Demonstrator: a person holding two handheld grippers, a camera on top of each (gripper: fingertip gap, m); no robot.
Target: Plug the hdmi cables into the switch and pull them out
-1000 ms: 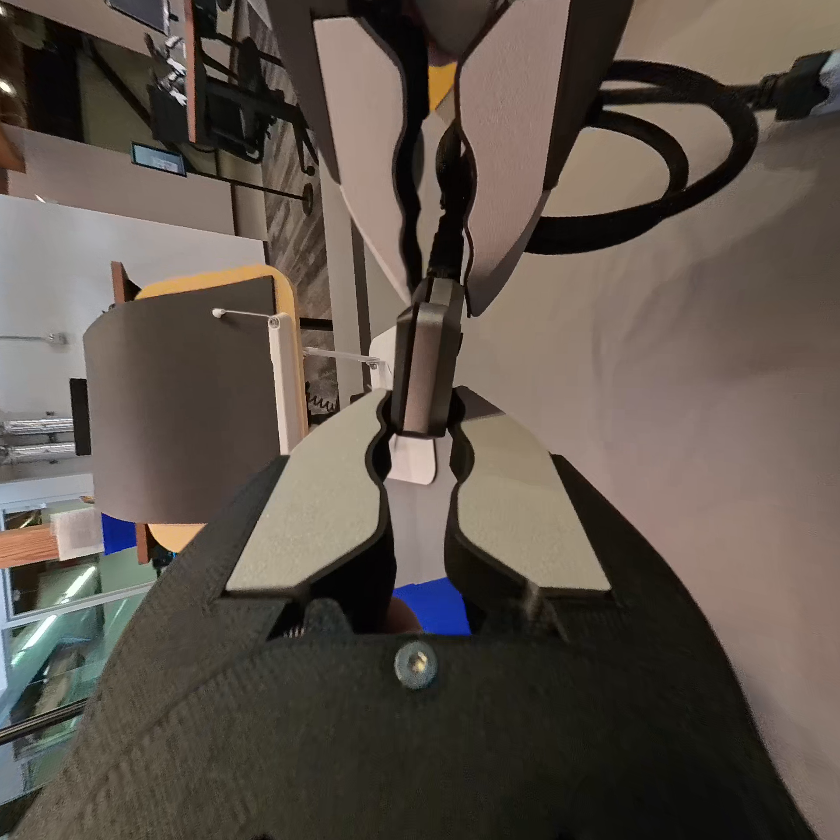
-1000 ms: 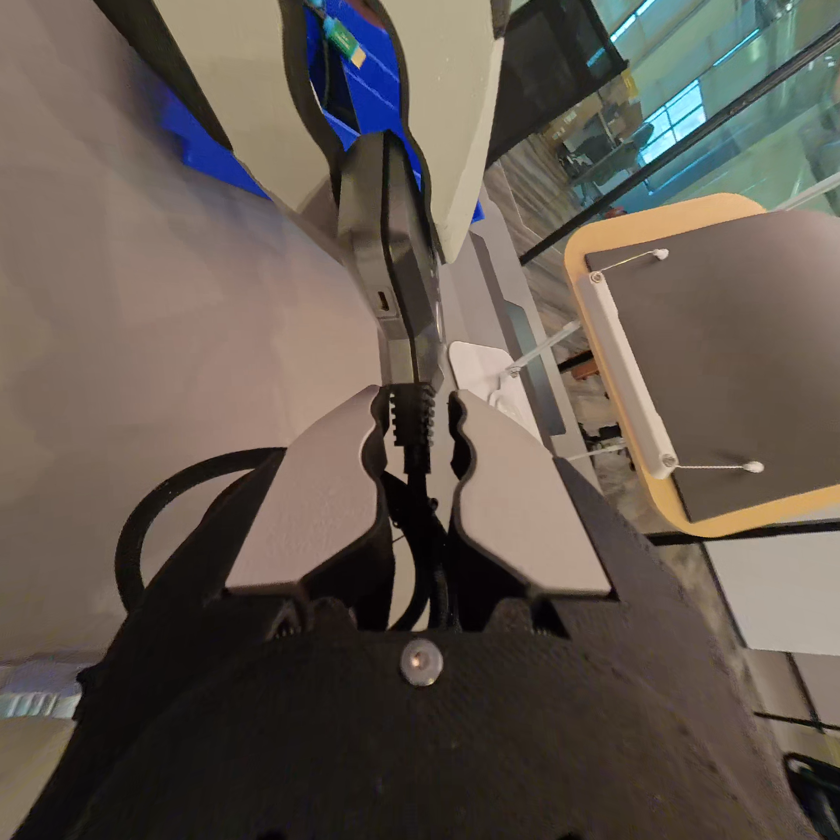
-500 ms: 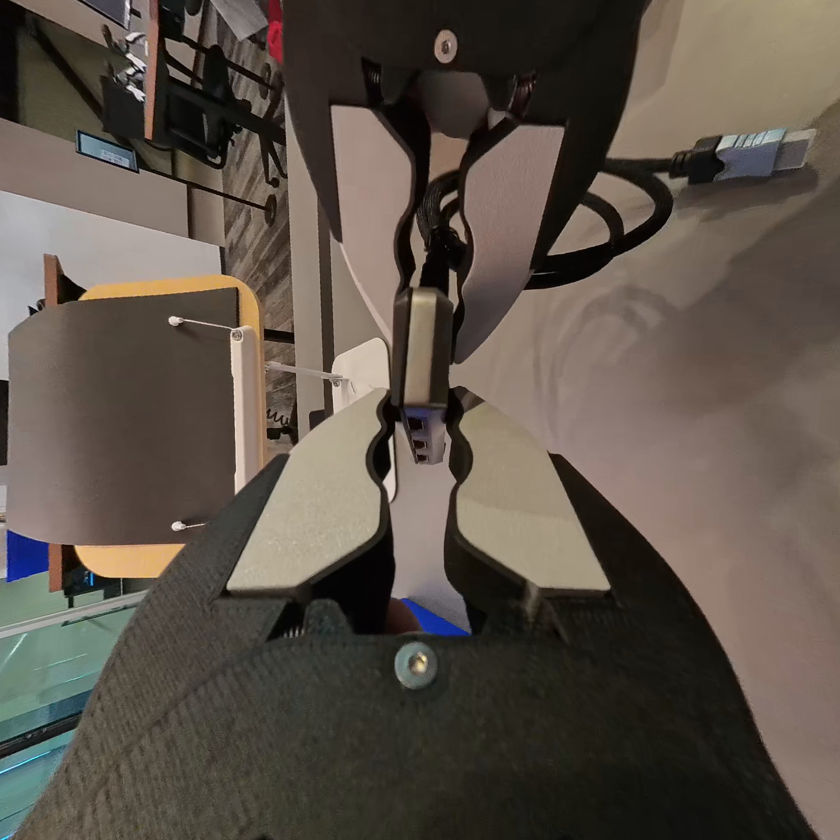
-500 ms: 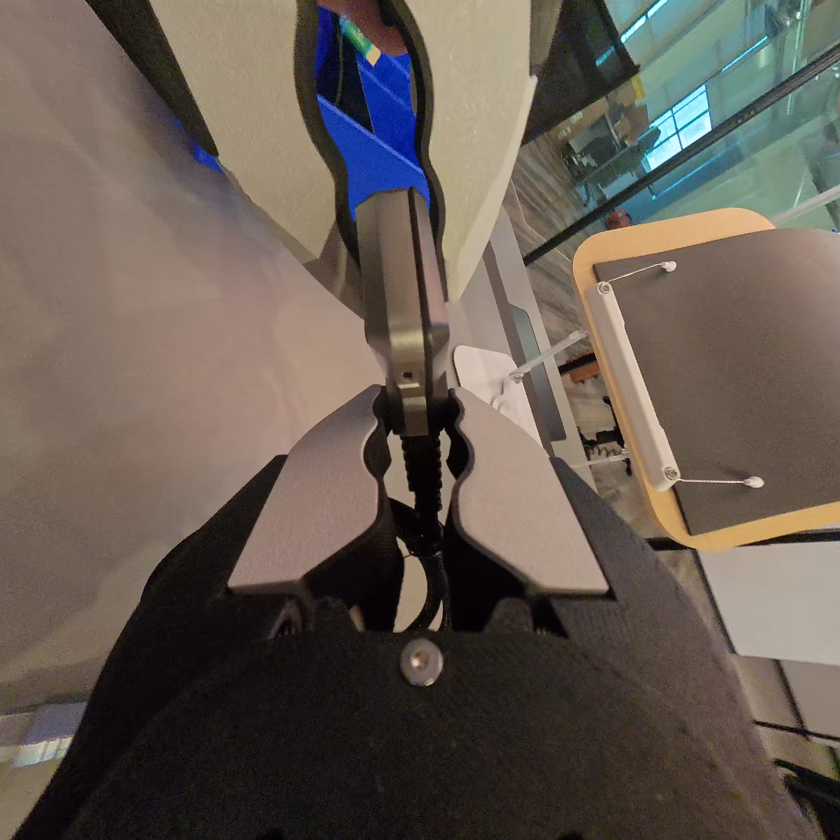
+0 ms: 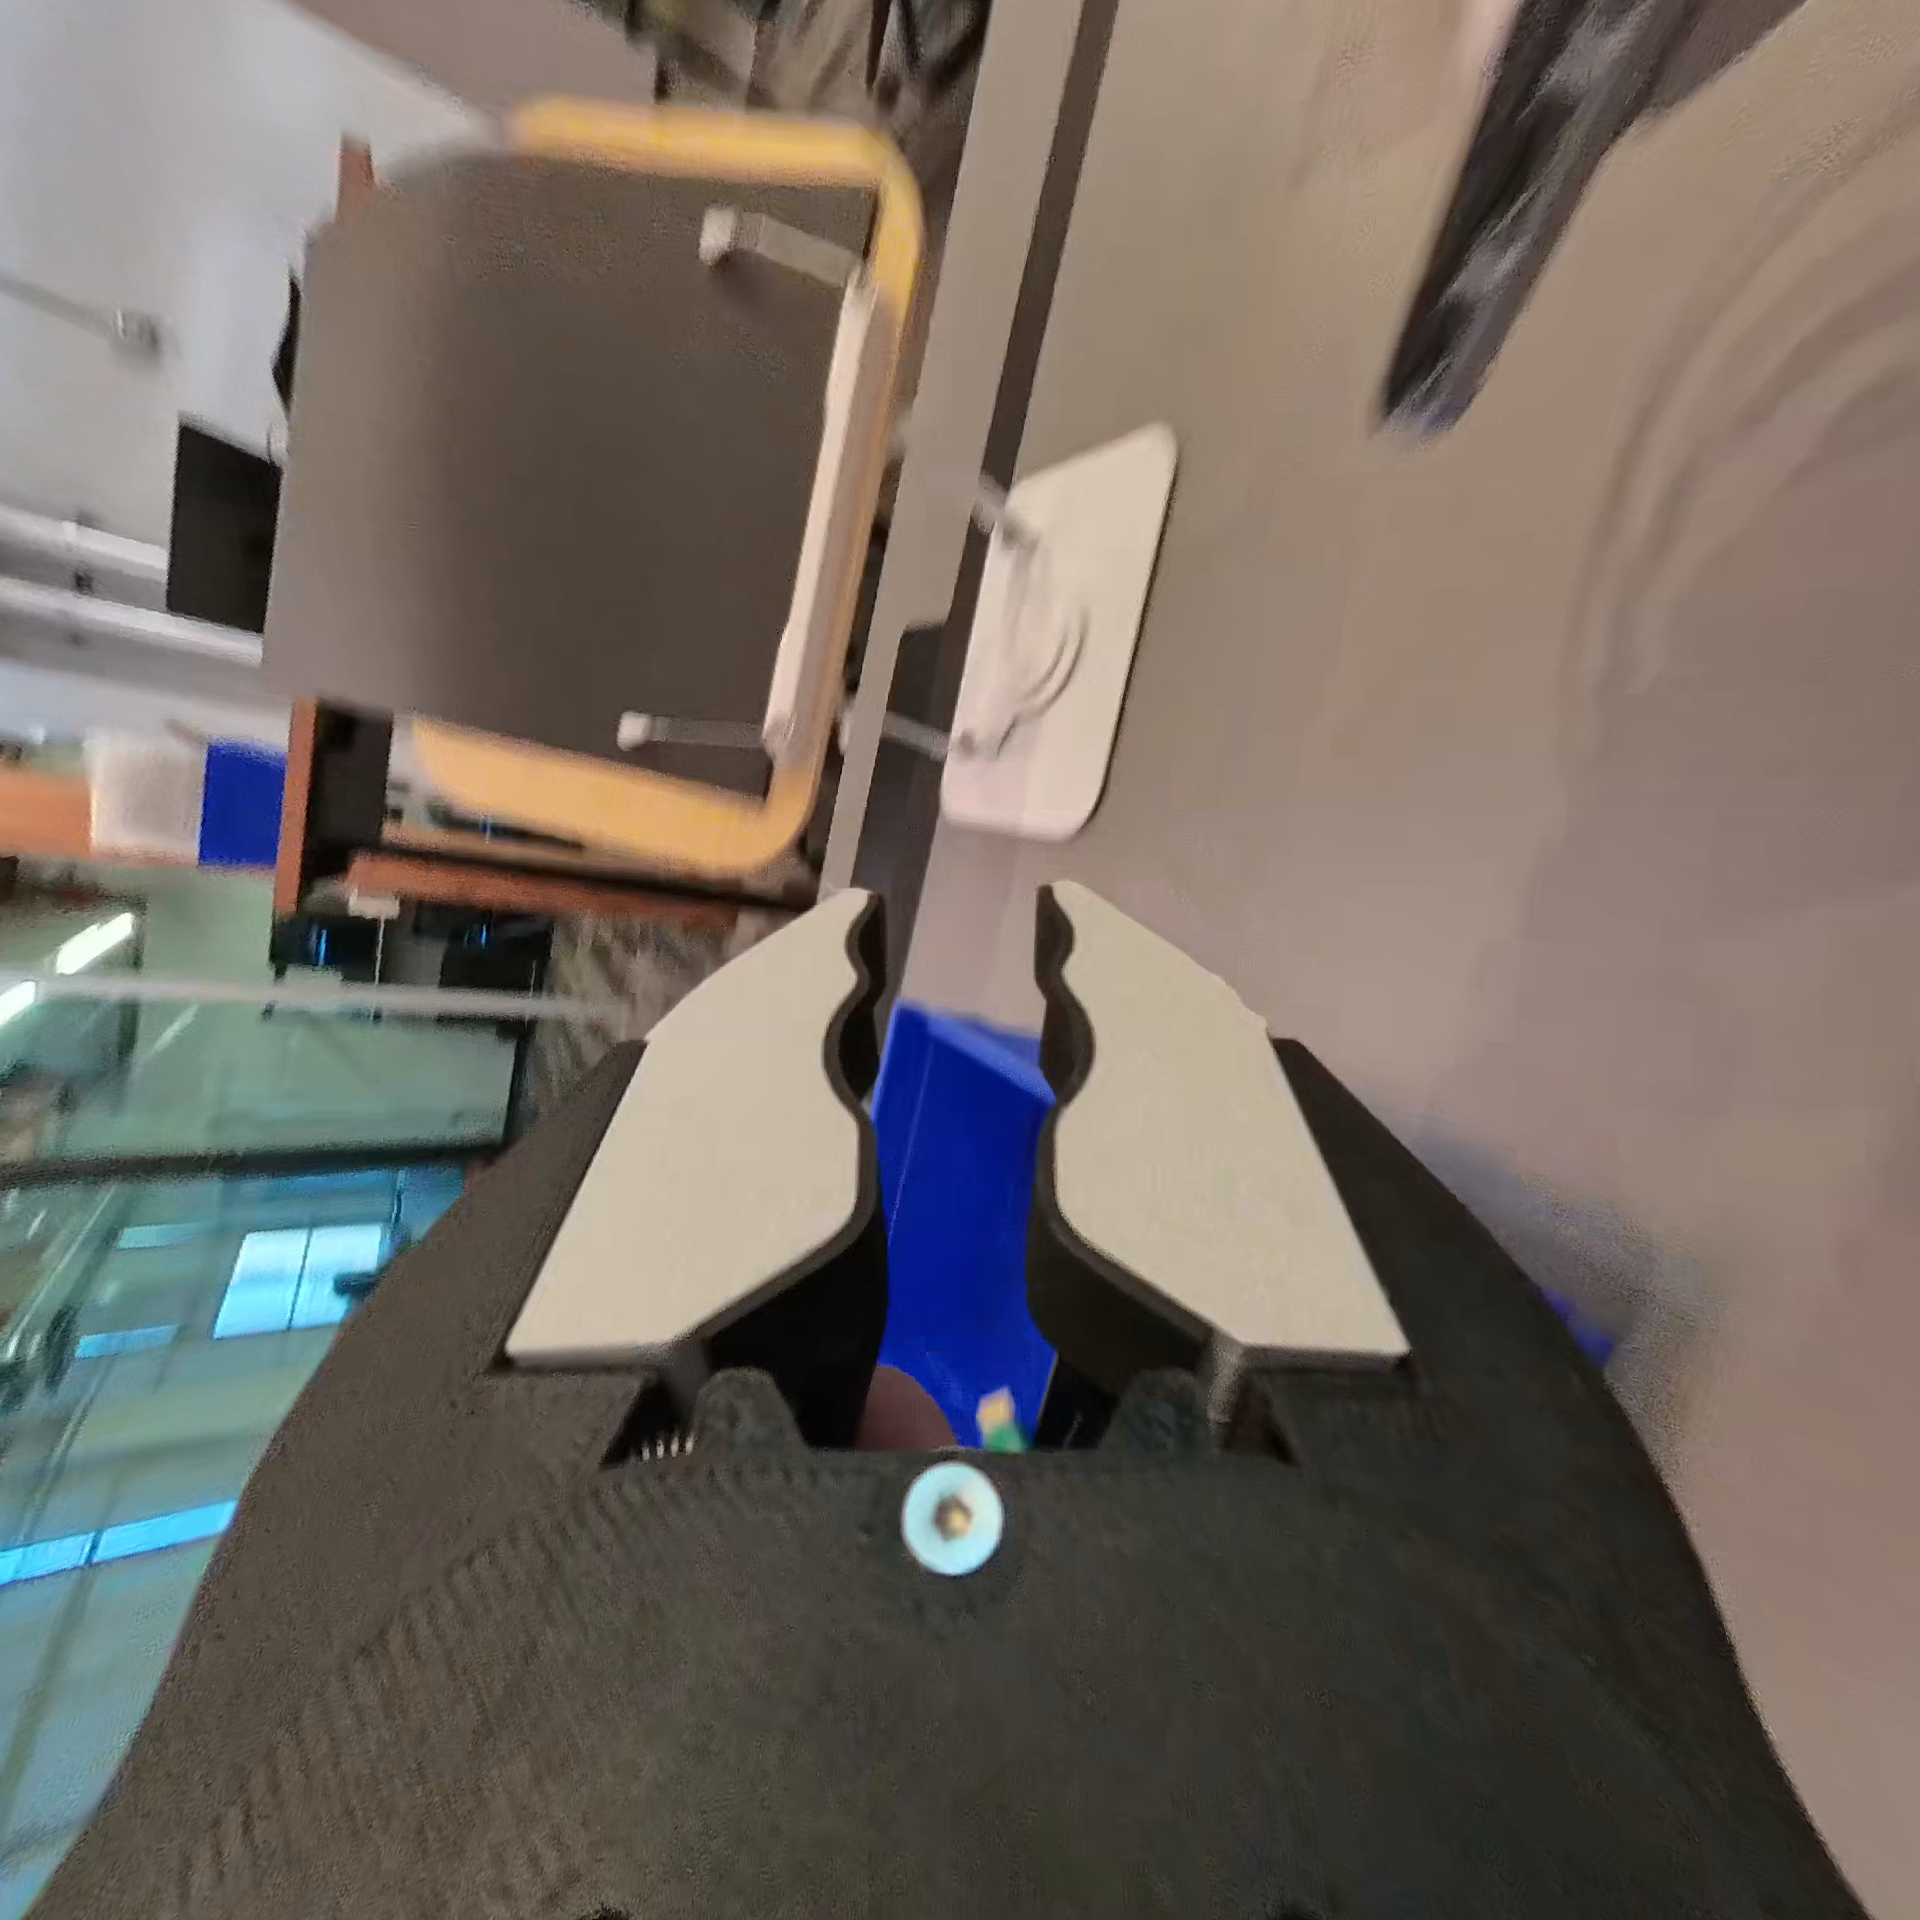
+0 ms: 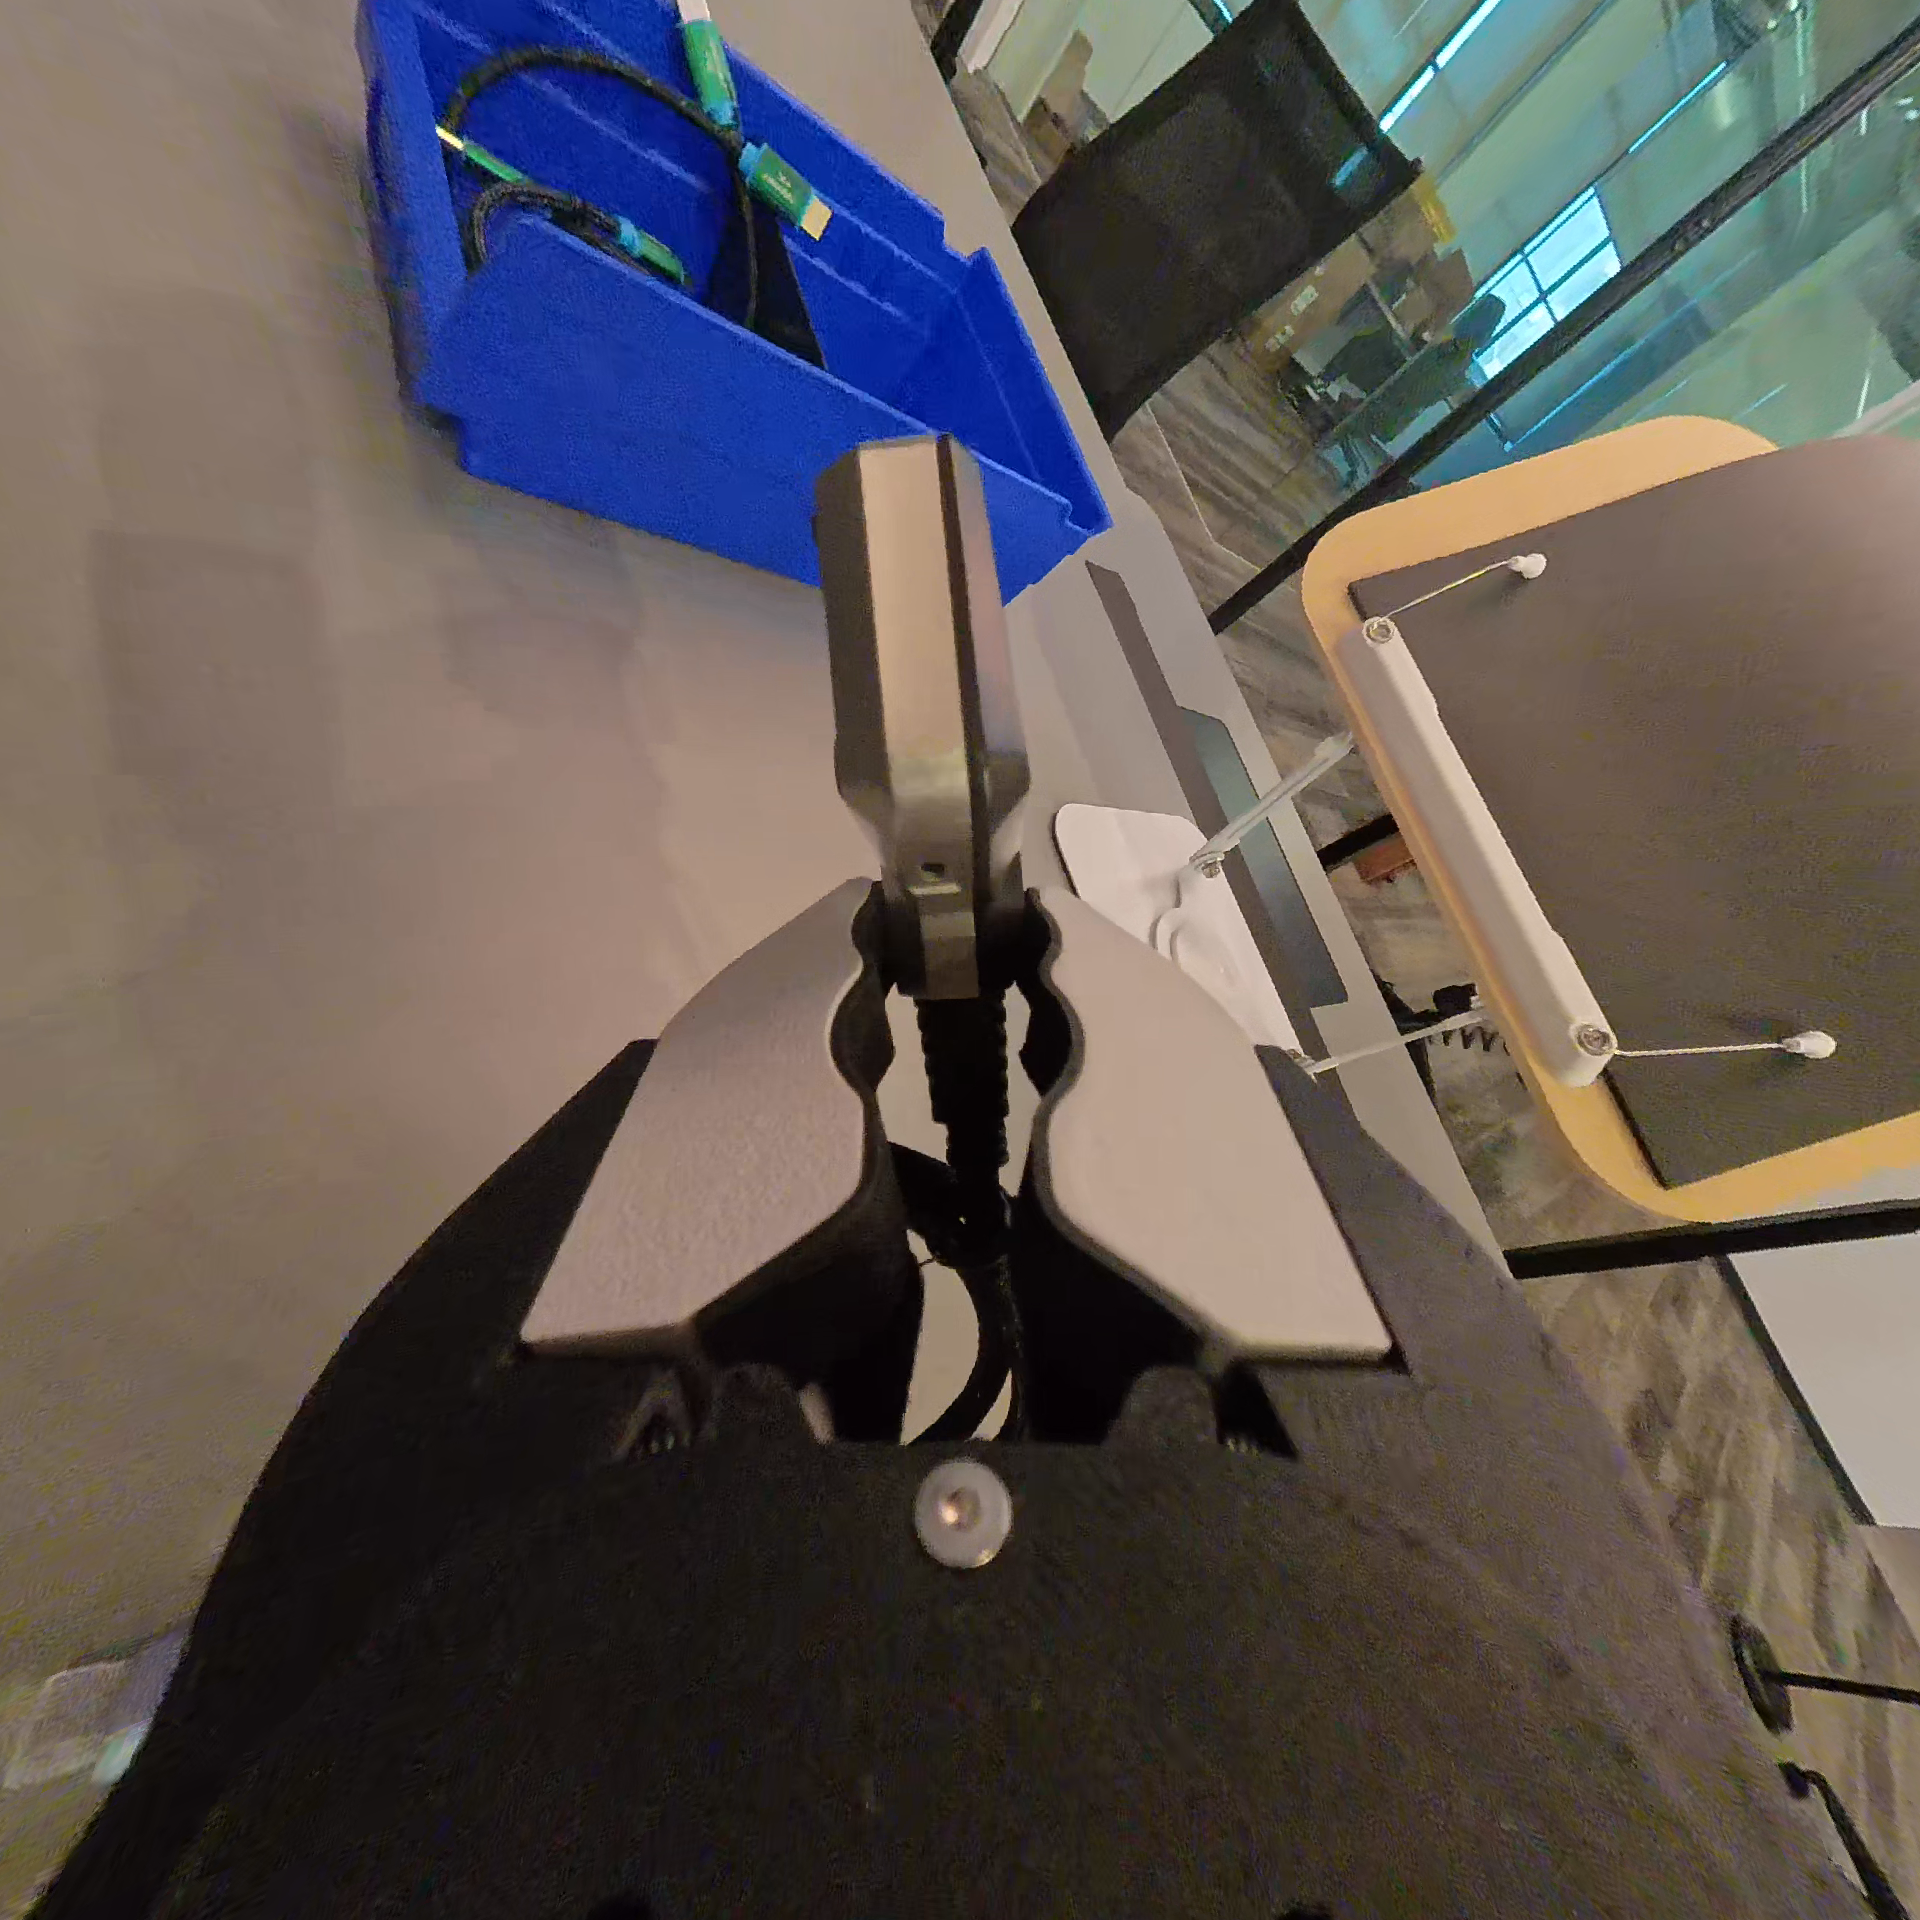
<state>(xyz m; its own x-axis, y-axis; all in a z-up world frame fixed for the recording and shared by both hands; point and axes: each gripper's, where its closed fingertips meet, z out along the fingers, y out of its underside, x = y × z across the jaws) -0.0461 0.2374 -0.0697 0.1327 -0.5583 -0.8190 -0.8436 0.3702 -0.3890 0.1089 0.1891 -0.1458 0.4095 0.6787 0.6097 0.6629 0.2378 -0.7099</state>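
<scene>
My right gripper (image 6: 951, 925) is shut on the cable end of the grey flat switch (image 6: 914, 675), which sticks out forward above the grey table (image 6: 312, 831). The switch's black braided cable (image 6: 966, 1101) runs back between the fingers. My left gripper (image 5: 956, 914) is open and holds nothing; its view is blurred by motion. A blue bin (image 6: 665, 416) on the table holds HDMI cables with green plugs (image 6: 774, 182). The bin also shows between the left fingers (image 5: 956, 1122). A dark blurred shape (image 5: 1507, 208) at the left wrist view's top right cannot be made out.
A white pad (image 6: 1143, 862) lies near the table's edge; it also shows in the left wrist view (image 5: 1060, 634). Beyond the edge stands a black panel with a wooden rim (image 6: 1662, 831). Glass walls and floor lie farther off. The left gripper's tips are roughly 20 cm from the right gripper's.
My left gripper has let go of the switch and swung away from it. My right gripper keeps hold of the switch, and the blue bin has come into its view.
</scene>
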